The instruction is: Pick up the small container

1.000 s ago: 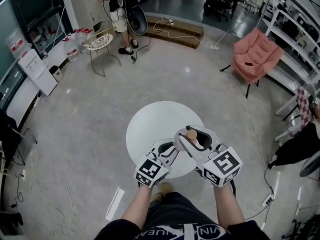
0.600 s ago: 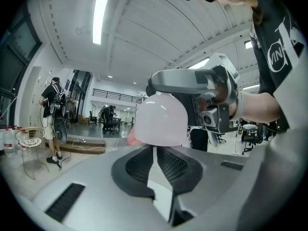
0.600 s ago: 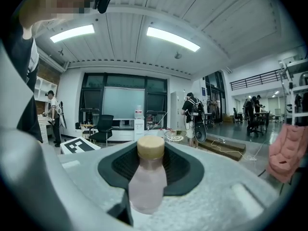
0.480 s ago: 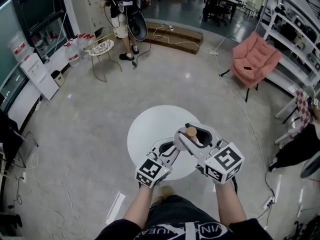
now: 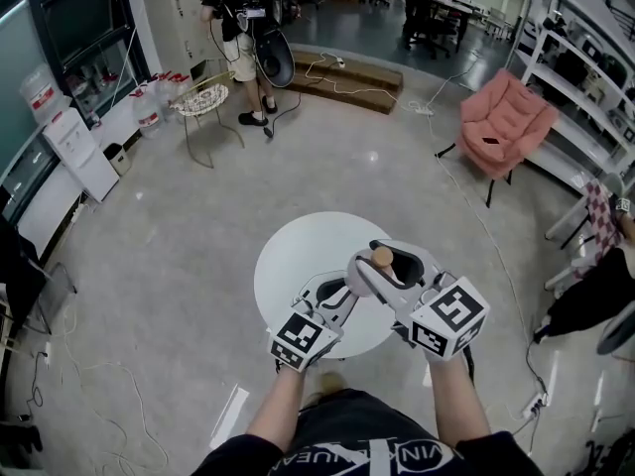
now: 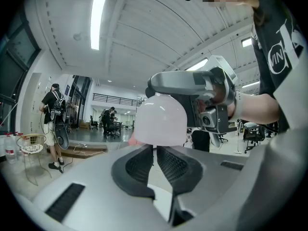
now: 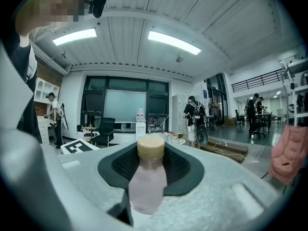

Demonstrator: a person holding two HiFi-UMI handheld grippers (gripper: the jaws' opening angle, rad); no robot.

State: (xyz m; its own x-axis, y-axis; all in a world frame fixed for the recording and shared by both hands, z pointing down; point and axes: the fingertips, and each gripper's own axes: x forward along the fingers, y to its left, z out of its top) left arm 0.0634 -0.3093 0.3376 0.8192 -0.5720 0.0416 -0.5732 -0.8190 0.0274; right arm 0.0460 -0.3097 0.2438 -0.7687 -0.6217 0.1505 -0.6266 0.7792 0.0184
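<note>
The small container [image 7: 148,177] is a pale pinkish bottle with a tan cap [image 7: 150,147]. It stands upright between the jaws of my right gripper [image 7: 149,174], which is shut on its body. In the head view the cap [image 5: 381,257] shows inside the right gripper [image 5: 385,263], held above the near right part of the round white table [image 5: 298,256]. My left gripper [image 5: 332,300] sits just left of it, its jaws nearly touching with nothing between them. From the left gripper view the container's rounded white underside [image 6: 160,119] hangs just beyond the left gripper [image 6: 155,154].
A pink armchair [image 5: 506,117] stands at the far right beside metal shelving [image 5: 585,77]. A person with gear [image 5: 238,18] and a wire chair [image 5: 203,92] are at the back left. Cables [image 5: 466,186] run across the grey floor.
The right gripper with the container has drifted slightly up and to the right. The left gripper has stayed where it was.
</note>
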